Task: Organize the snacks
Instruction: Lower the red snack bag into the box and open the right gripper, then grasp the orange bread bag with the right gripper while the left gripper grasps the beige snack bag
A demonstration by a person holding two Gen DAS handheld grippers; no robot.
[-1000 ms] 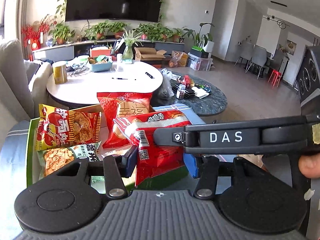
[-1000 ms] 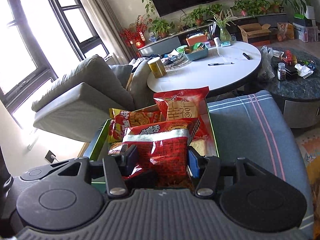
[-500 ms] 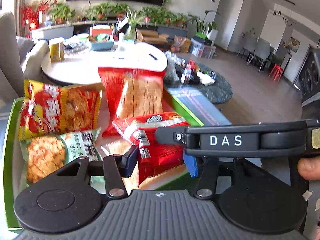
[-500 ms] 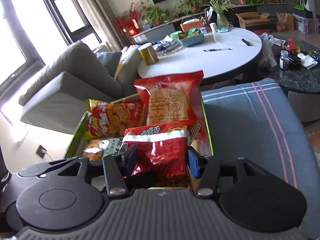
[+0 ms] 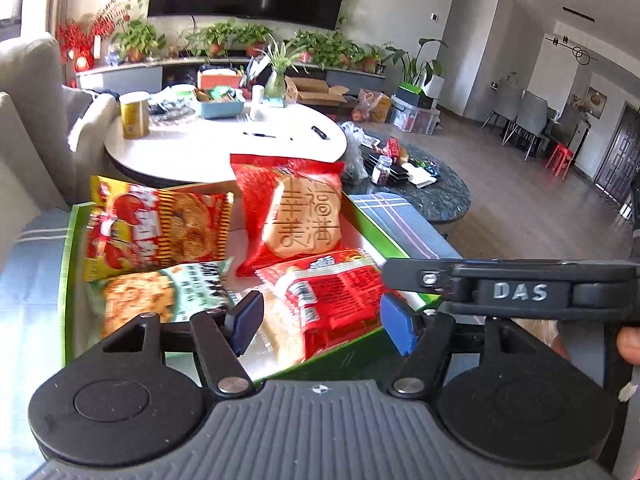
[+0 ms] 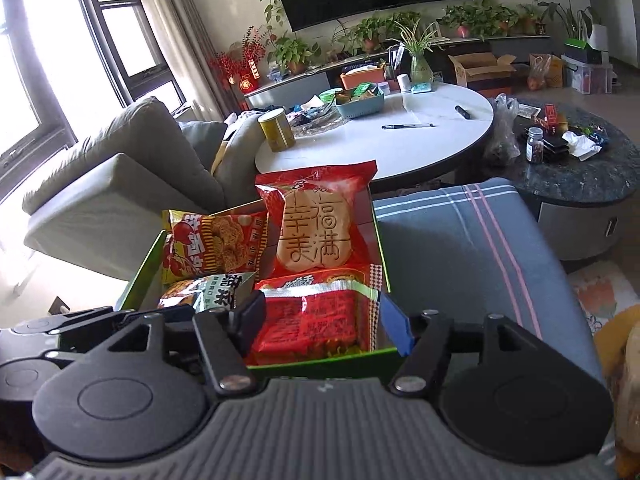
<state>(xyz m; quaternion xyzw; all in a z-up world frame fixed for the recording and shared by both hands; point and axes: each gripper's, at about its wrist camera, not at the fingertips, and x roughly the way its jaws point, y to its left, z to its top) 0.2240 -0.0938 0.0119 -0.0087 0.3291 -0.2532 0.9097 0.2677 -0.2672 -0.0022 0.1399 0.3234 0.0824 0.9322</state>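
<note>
A green-rimmed box (image 5: 66,264) holds several snack bags: a yellow-red one (image 5: 156,228), a green-white one (image 5: 160,296) and a big red cake packet (image 5: 304,216). At the box's near right lies a red noodle packet (image 5: 332,296). My left gripper (image 5: 320,322) straddles its near end; the jaws are opening and the blue pads stand just clear of it. In the right wrist view my right gripper (image 6: 322,322) spans the same packet (image 6: 312,320) across its width, both pads against its edges. One right finger (image 5: 440,280) crosses the left wrist view beside the packet.
The box (image 6: 320,360) sits on a blue-grey striped cushion (image 6: 460,248). Beyond it stand a white round table (image 5: 200,148), a dark marble table (image 6: 580,176) and a grey sofa (image 6: 112,192). A person's thumb (image 5: 628,344) shows at the right edge.
The red noodle packet has come down from above the box to lie inside it. My left jaws, shut on its end before, have spread apart. The right gripper's hold looks unchanged.
</note>
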